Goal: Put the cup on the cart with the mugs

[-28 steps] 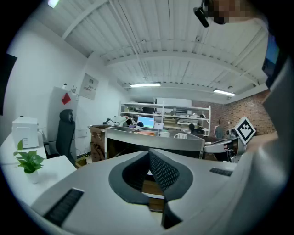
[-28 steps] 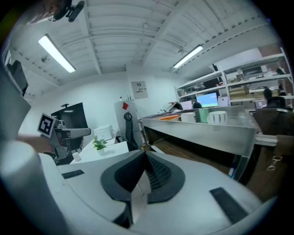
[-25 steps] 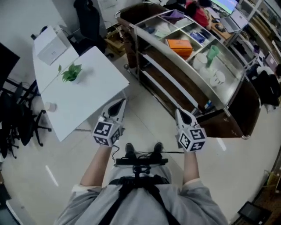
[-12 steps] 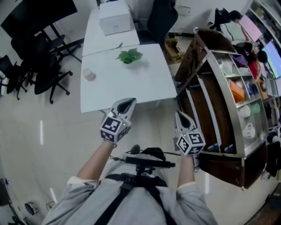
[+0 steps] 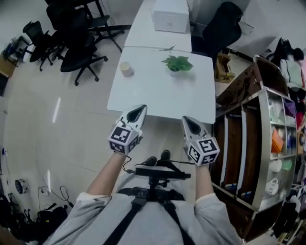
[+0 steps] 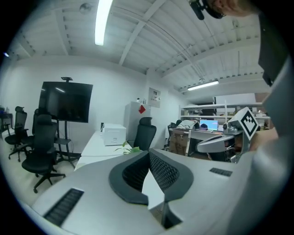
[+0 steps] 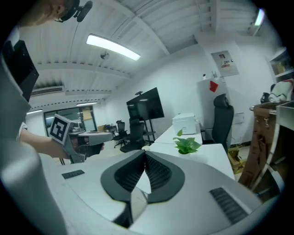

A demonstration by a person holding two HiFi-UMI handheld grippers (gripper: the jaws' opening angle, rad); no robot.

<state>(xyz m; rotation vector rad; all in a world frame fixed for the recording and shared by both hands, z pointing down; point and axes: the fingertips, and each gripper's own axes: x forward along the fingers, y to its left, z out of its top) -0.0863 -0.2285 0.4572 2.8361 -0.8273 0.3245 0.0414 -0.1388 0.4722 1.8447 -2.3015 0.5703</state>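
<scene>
Left gripper (image 5: pixel 138 110) and right gripper (image 5: pixel 189 120) were closed tight and empty; the small pale cup (image 5: pixel 126 69) on the white table (image 5: pixel 158 93) looked light, crushable, best pinched gently at its rim

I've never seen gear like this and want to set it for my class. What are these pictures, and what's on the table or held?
A person wears a downward-looking head camera and holds a two-jaw tool in each hand: the left gripper and the right gripper. The other two pictures come from cameras riding on those grippers, looking along their jaws. Both are shut and hold nothing. On the white table stand a cup and a plant; a white box sits on the table behind. The cart with mugs is on the right.
</scene>
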